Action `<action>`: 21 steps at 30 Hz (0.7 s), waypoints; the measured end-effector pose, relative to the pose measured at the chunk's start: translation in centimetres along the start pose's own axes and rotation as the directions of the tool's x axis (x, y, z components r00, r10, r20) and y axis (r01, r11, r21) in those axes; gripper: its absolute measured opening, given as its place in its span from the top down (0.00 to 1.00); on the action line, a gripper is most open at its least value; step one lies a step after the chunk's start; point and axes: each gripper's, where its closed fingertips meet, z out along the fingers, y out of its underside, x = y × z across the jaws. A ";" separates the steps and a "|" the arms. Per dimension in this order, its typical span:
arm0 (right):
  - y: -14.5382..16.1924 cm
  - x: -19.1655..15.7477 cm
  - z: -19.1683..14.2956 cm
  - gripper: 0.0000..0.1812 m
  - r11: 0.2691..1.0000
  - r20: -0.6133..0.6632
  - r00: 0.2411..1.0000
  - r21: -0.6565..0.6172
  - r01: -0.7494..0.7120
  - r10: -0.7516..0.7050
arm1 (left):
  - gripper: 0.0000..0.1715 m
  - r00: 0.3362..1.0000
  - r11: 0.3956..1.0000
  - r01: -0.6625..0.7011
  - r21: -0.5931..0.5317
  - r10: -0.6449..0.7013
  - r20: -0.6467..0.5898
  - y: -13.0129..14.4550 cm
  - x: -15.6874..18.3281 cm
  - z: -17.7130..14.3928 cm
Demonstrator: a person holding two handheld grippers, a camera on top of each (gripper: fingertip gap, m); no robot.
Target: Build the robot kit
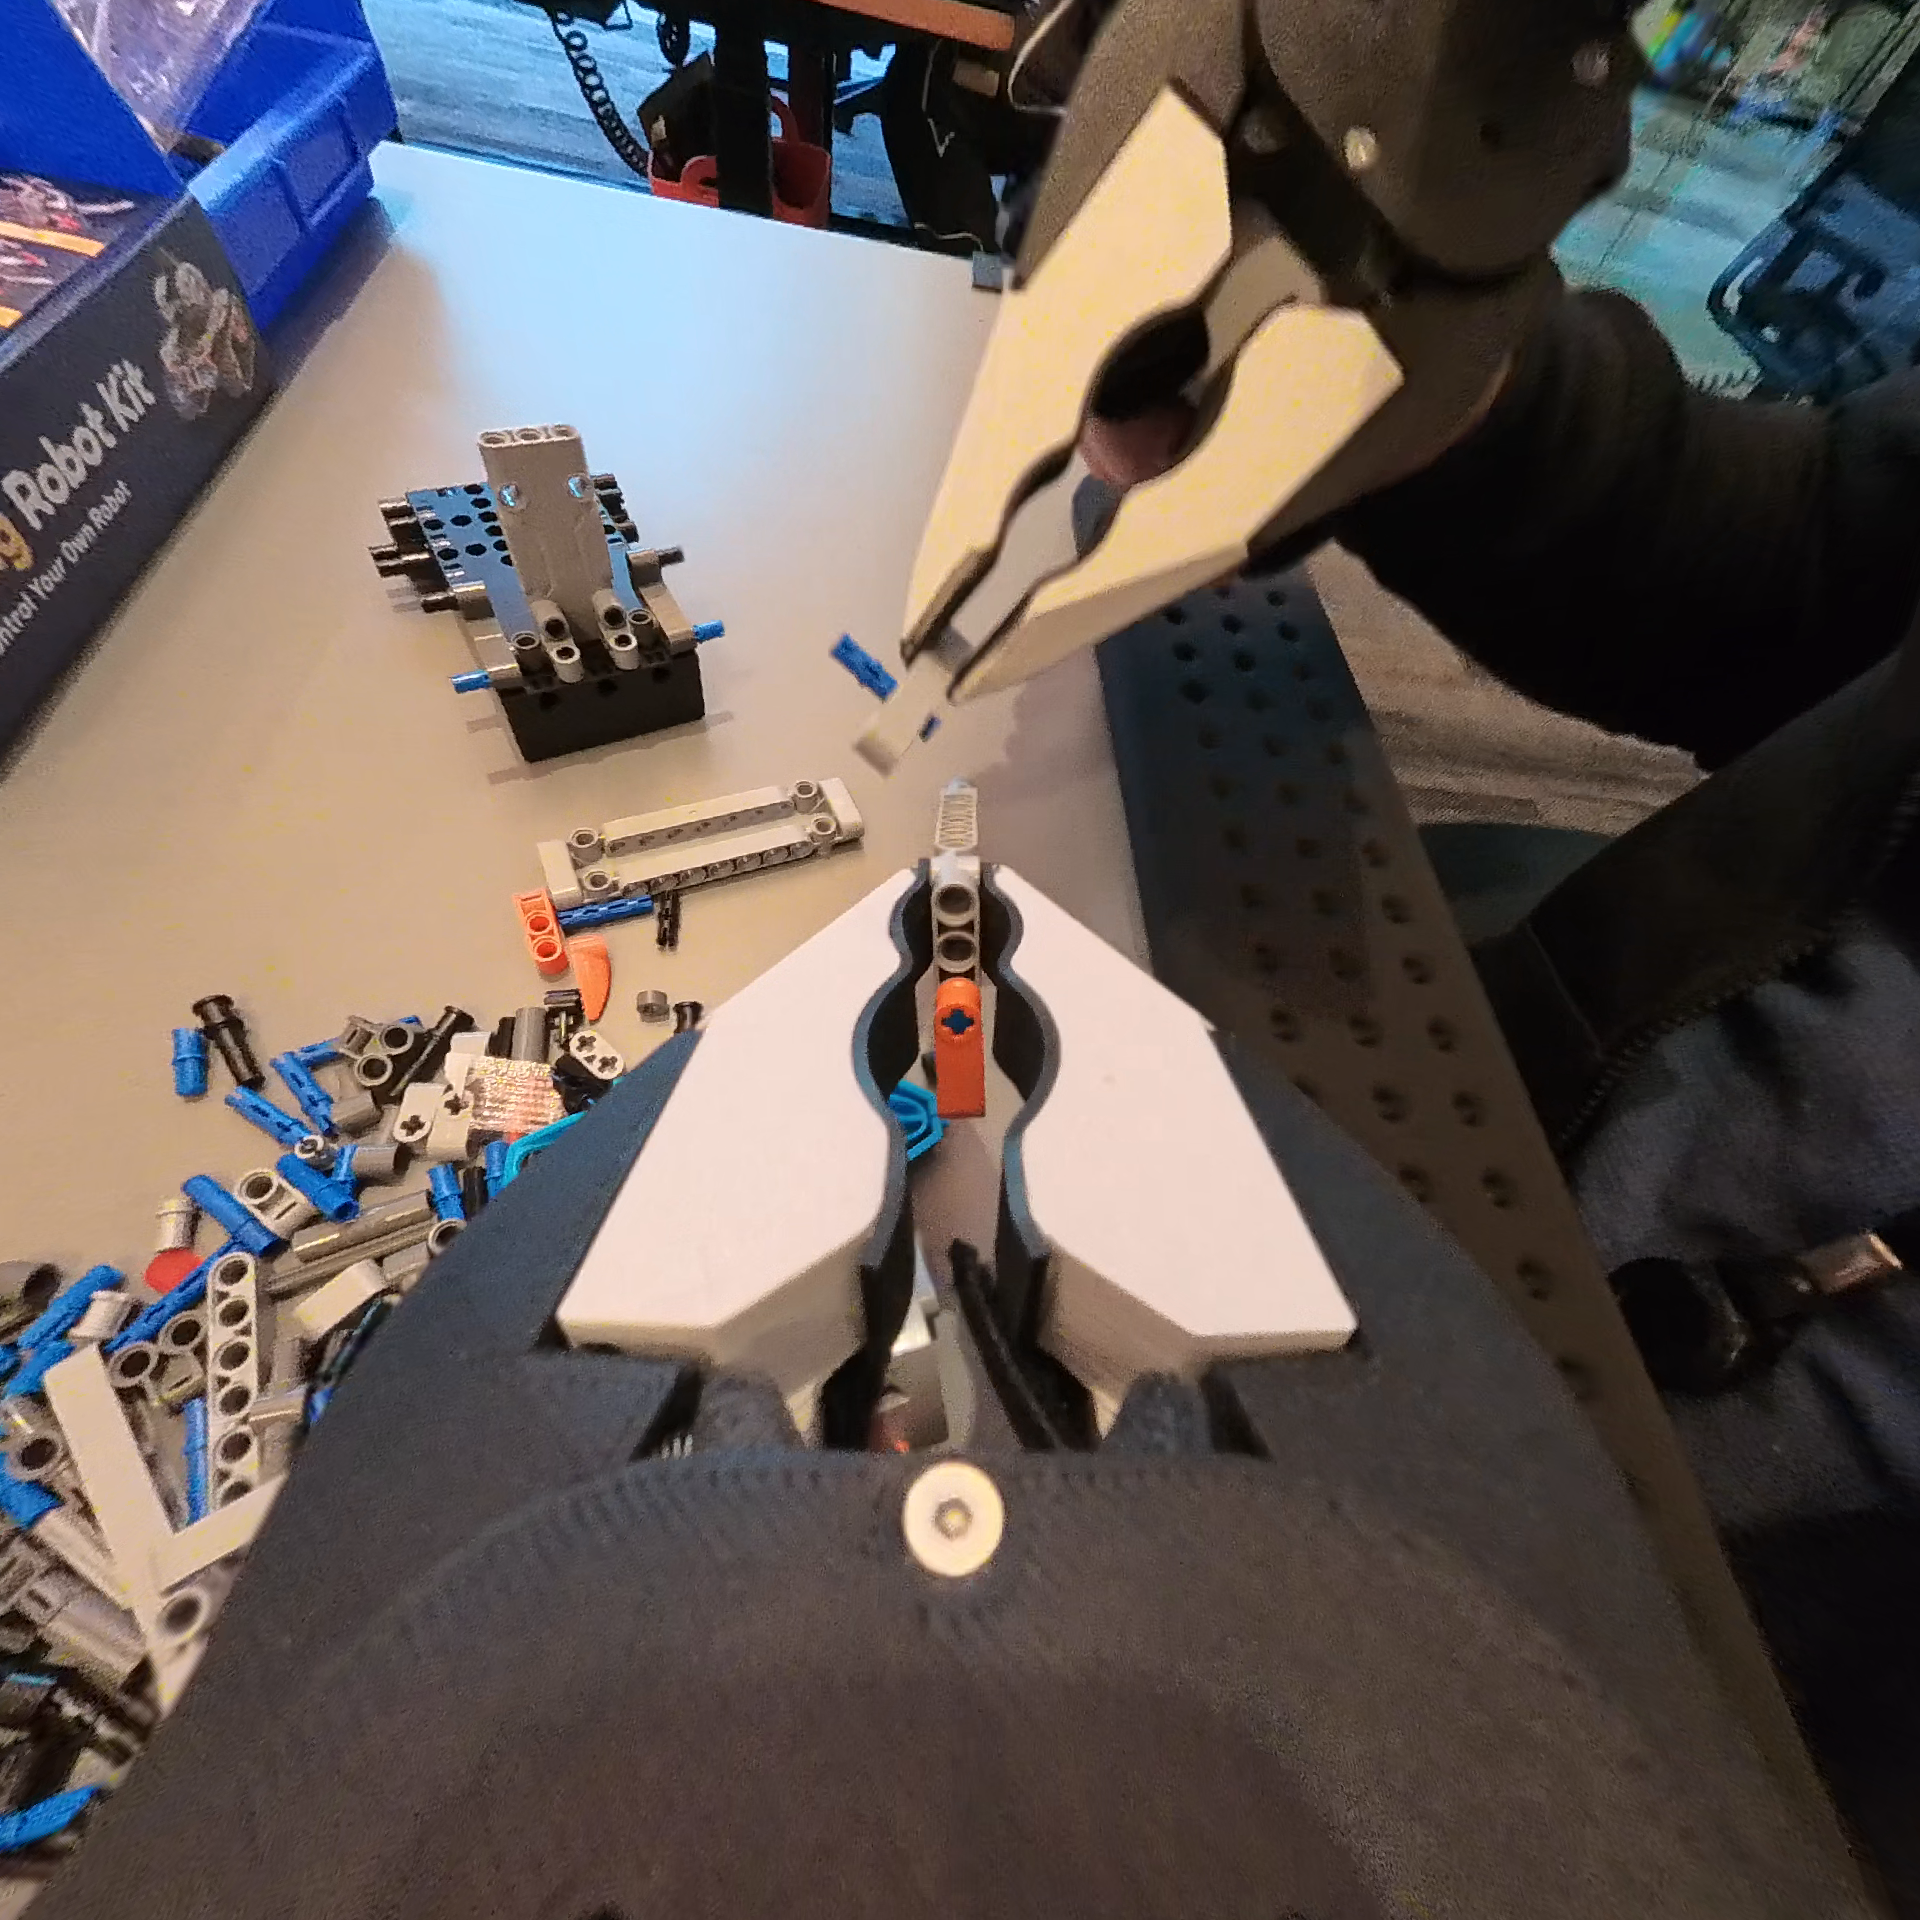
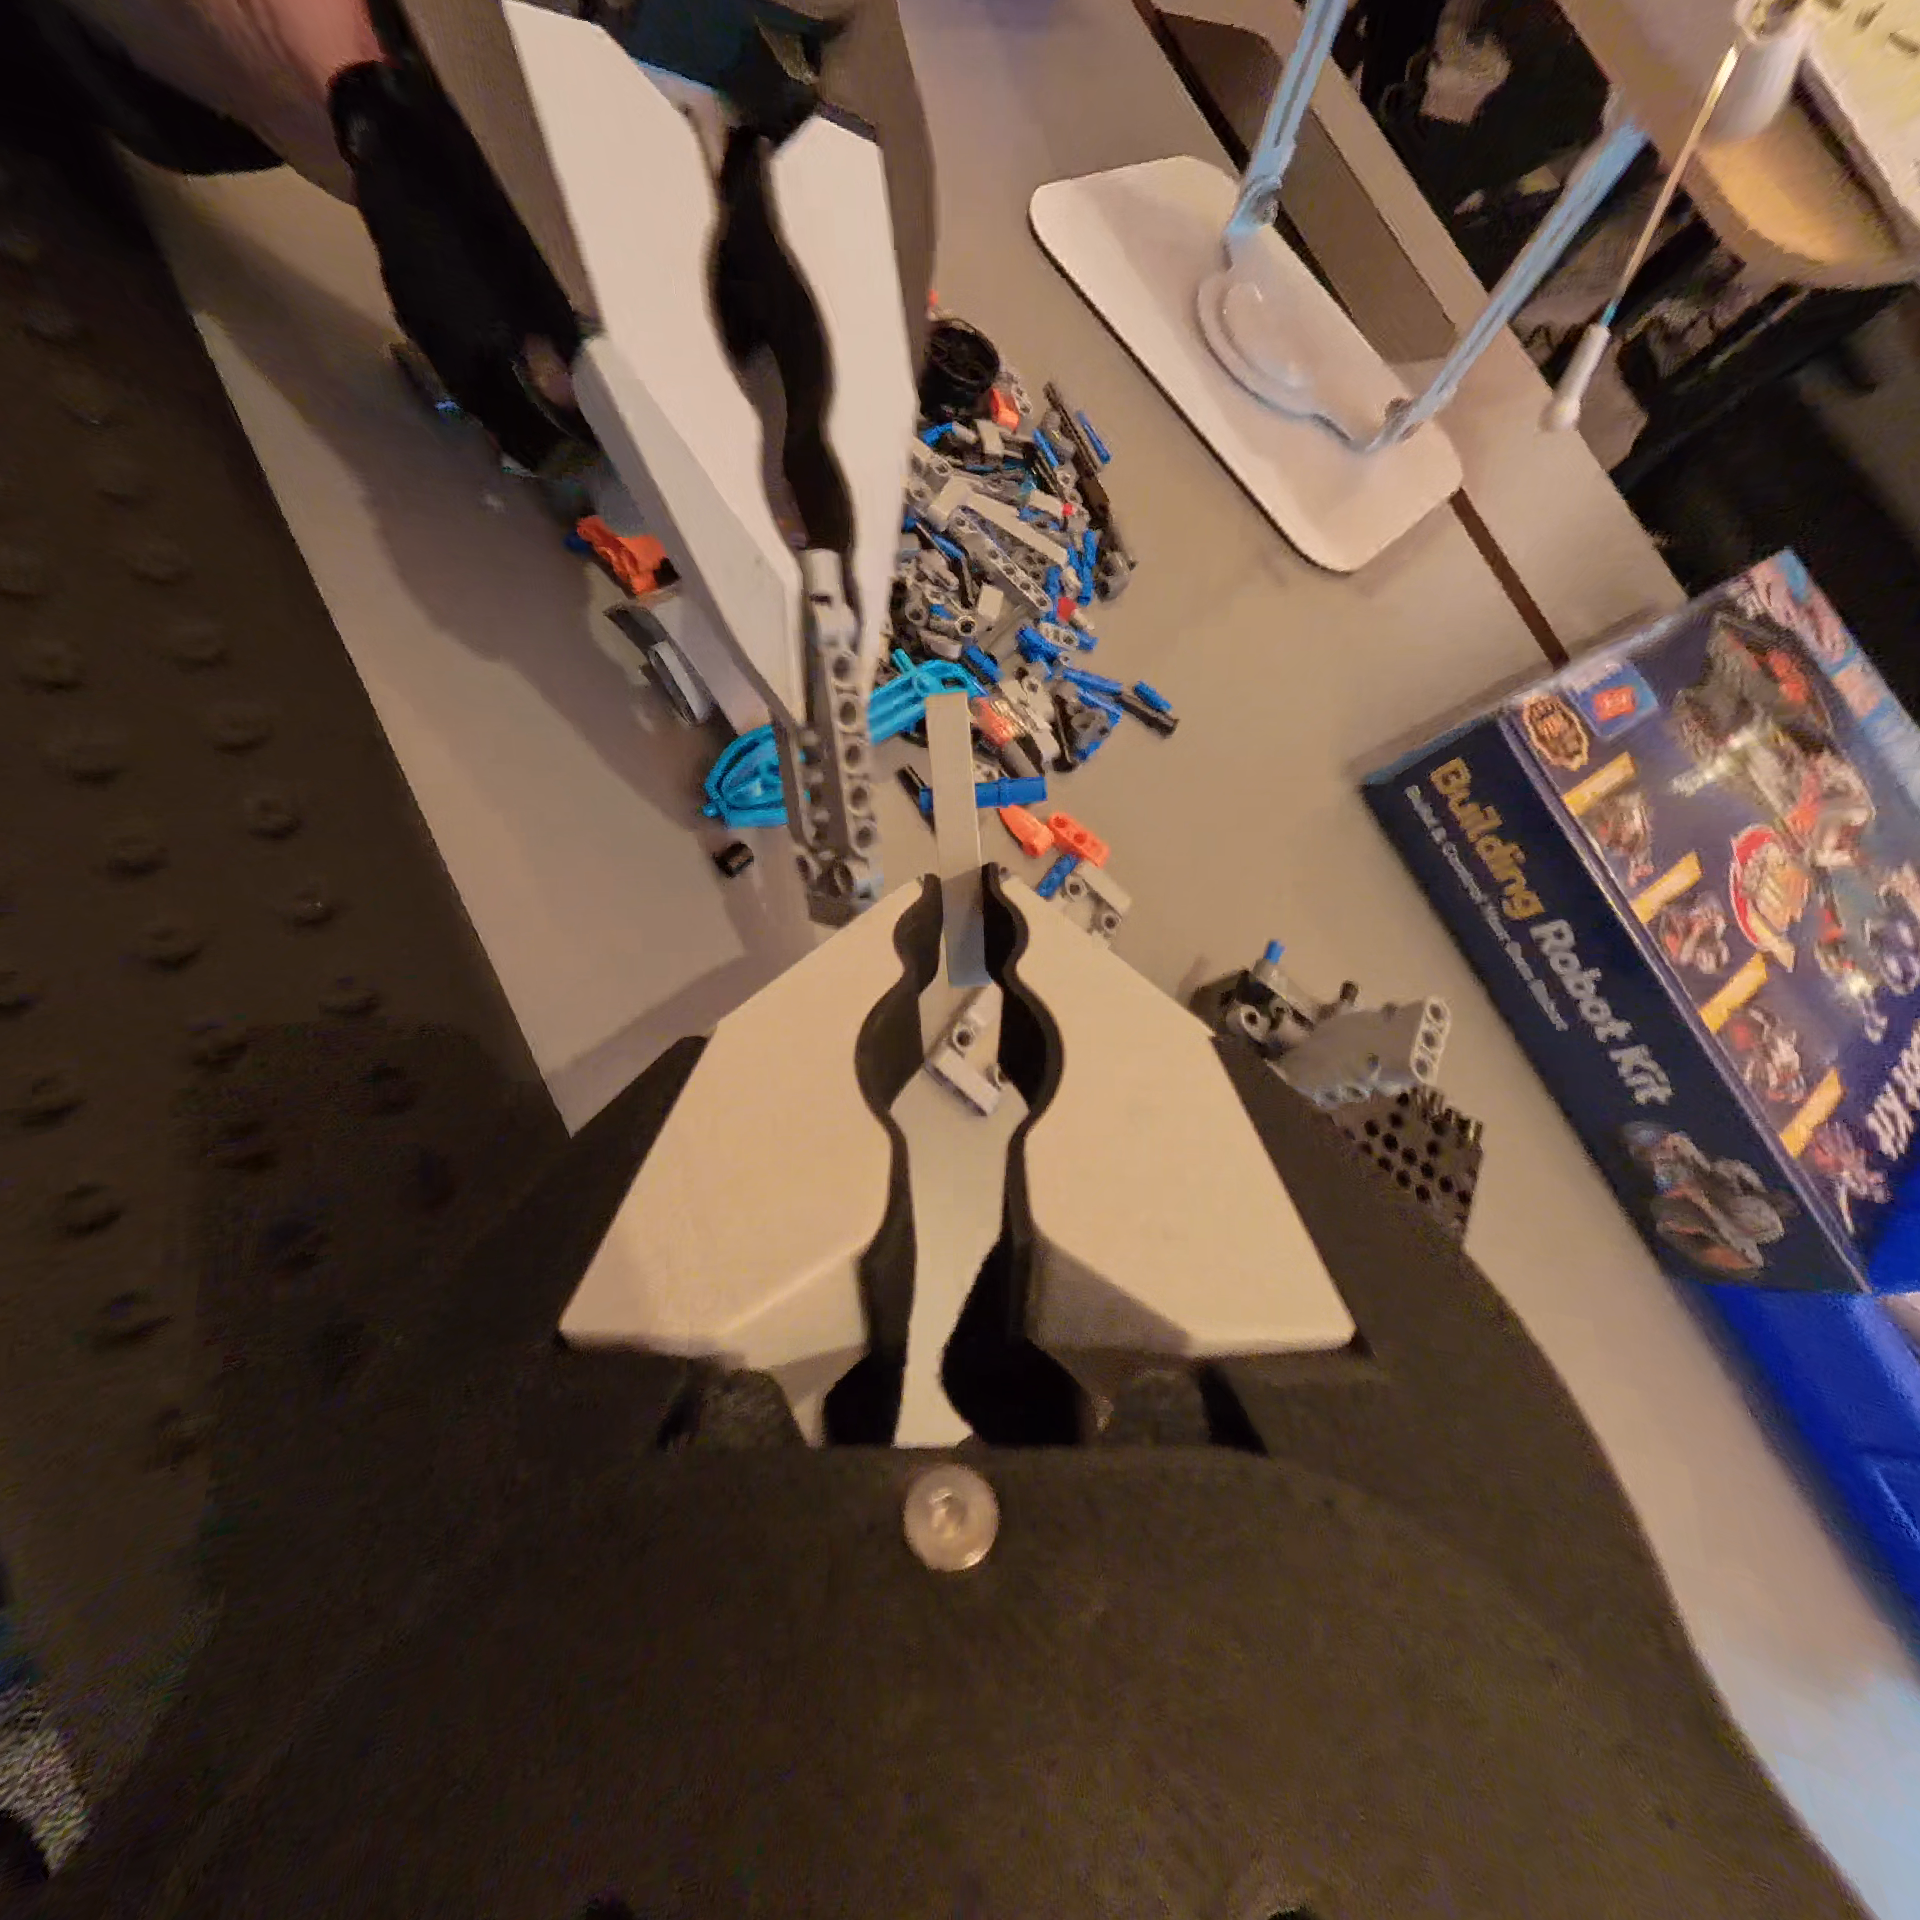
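Roughly, from left to right:
Kit box: a dark printed box (image 1: 94,416) lies at the upper left of the left wrist view, against a blue bin (image 1: 281,177), pushed aside off the working area.
Loose parts: a heap of blue, grey and black pieces (image 1: 239,1226) spreads over the lower left of the worktop (image 1: 675,343), probably tipped out for picking.
Assembly: a black and grey build (image 1: 561,592) stands alone at centre left, well apart from the heap.
Left gripper: the left gripper (image 1: 957,883) is nearly closed on a grey holed beam (image 1: 956,914) with an orange connector (image 1: 958,1049), lifted over the worktop edge.
Right gripper: the right gripper (image 1: 940,665), at upper right, is pinched narrow on a flat light grey strip (image 1: 902,722), its free end angled towards the beam's tip, near but apart.
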 end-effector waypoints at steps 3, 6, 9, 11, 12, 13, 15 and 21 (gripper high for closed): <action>-0.9 -0.6 0.8 0.97 0.999 -0.030 0.999 0.039 0.030 -0.028 | 0.97 0.998 0.998 0.059 0.026 -0.058 -0.022 -0.2 -0.1 0.0; -1.4 -0.7 1.0 0.97 0.996 -0.075 0.995 0.063 0.069 -0.064 | 0.97 0.993 0.992 0.109 0.057 -0.106 -0.058 -0.6 0.0 0.0; -1.6 -0.6 1.1 0.97 0.992 -0.116 0.987 0.061 0.115 -0.107 | 0.97 0.988 0.988 0.136 0.070 -0.131 -0.080 -0.7 0.1 0.0; -1.9 -0.4 0.9 0.97 0.988 -0.139 0.983 0.083 0.129 -0.116 | 0.97 0.987 0.986 0.145 0.081 -0.139 -0.075 -0.9 -0.2 -0.2; -2.0 -0.4 0.8 0.97 0.987 -0.145 0.982 0.085 0.134 -0.121 | 0.97 0.986 0.984 0.155 0.090 -0.147 -0.080 -1.0 -0.2 -0.4; -2.1 -0.4 0.8 0.97 0.986 -0.149 0.981 0.088 0.141 -0.127 | 0.97 0.984 0.982 0.164 0.093 -0.156 -0.089 -1.1 -0.2 -0.4; -2.0 -0.4 1.0 0.97 0.983 -0.170 0.974 0.073 0.166 -0.152 | 0.97 0.980 0.978 0.182 0.097 -0.173 -0.099 -1.0 -0.3 -0.4; -2.1 -0.5 1.0 0.96 0.968 -0.220 0.949 0.055 0.244 -0.226 | 0.97 0.973 0.970 0.213 0.116 -0.200 -0.117 -1.3 -0.4 -0.5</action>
